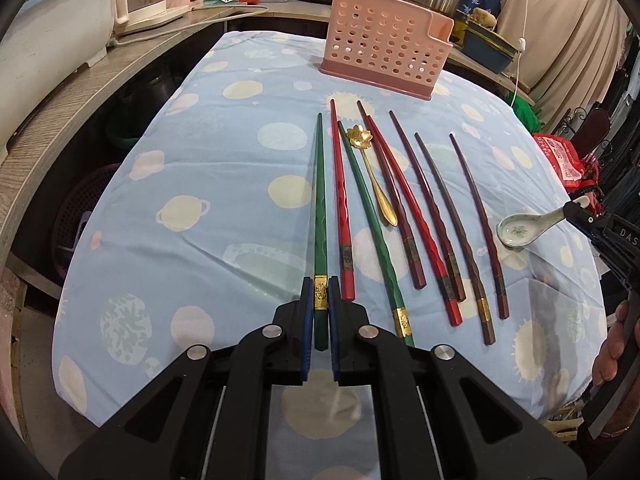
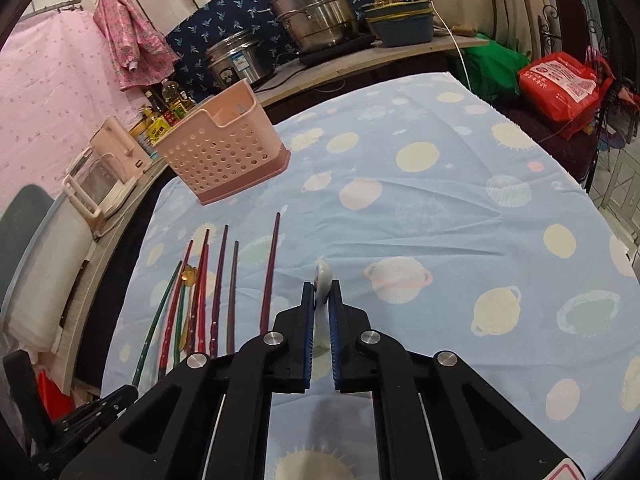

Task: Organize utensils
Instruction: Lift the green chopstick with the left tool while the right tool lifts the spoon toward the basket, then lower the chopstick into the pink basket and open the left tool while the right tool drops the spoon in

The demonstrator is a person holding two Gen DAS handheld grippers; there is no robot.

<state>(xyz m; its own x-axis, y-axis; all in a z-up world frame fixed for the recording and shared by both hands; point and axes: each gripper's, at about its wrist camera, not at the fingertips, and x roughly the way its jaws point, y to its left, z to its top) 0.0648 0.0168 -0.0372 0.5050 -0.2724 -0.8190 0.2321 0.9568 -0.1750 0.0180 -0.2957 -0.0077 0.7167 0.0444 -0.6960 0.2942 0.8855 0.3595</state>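
A row of chopsticks lies on the blue planet-print cloth (image 1: 200, 208). My left gripper (image 1: 320, 286) is shut on the leftmost green chopstick (image 1: 319, 200), at its gold band; the tip points toward the pink perforated caddy (image 1: 384, 44). To its right lie a red chopstick (image 1: 342, 208), a second green one (image 1: 372, 220), a gold flower spoon (image 1: 376, 176) and several dark red and brown chopsticks. My right gripper (image 2: 321, 286) is shut on the handle of a white ceramic spoon (image 2: 322, 276). From the left wrist view that spoon (image 1: 516, 232) has its bowl low over the cloth.
The caddy (image 2: 224, 148) stands at the table's far edge. Behind it a shelf holds steel pots (image 2: 312, 16), a rice cooker (image 2: 236, 60) and oil bottles. A red bag (image 2: 560, 80) sits off the far right corner. A hand (image 1: 612, 352) holds the right gripper.
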